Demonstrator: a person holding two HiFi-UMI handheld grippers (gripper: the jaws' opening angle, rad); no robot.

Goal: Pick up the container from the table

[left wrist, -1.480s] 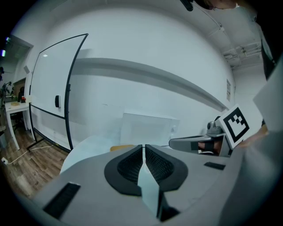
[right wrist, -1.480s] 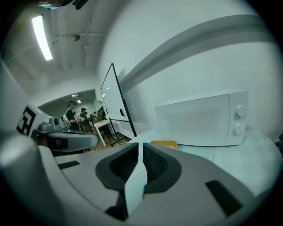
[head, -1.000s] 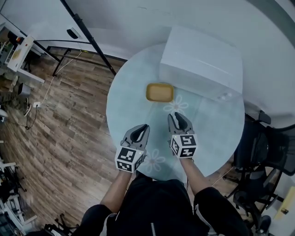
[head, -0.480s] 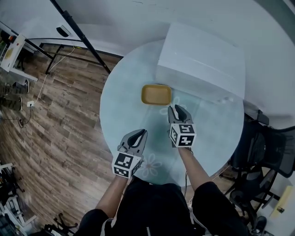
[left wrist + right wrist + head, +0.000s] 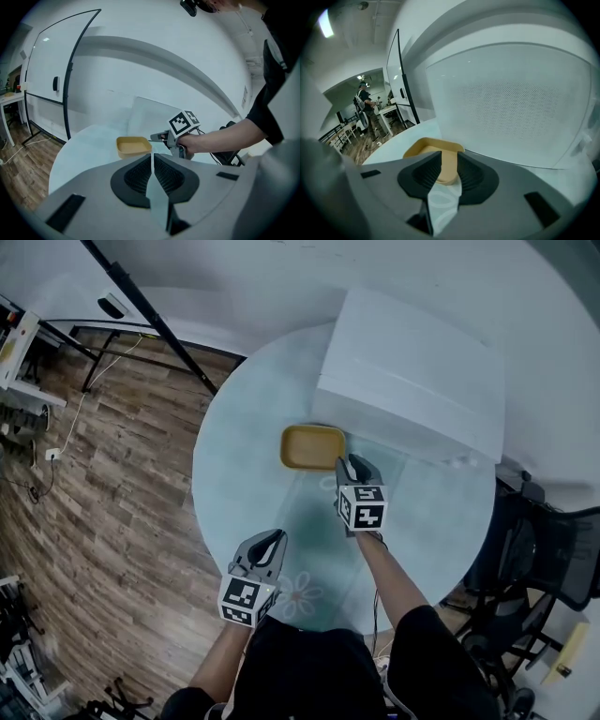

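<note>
A shallow yellow container (image 5: 309, 446) (image 5: 133, 145) (image 5: 429, 144) lies on the round pale table (image 5: 239, 474), just in front of a white box. My right gripper (image 5: 349, 465) (image 5: 449, 159) is open at the container's right edge, and the container's near corner shows in the gap between its jaws. In the left gripper view the right gripper (image 5: 157, 137) reaches that edge from the right. My left gripper (image 5: 272, 540) (image 5: 152, 159) hangs back near the table's front, shut with nothing in it, a good way short of the container.
A large white box (image 5: 412, 371) (image 5: 511, 103) fills the table's back right, close behind the container. A black stand (image 5: 141, 306) crosses the wooden floor at the left. Dark office chairs (image 5: 544, 549) stand at the right. A person (image 5: 363, 105) is far off.
My right gripper has moved forward to the container's right edge. My left gripper has drawn back toward the table's front edge. The container lies where it was.
</note>
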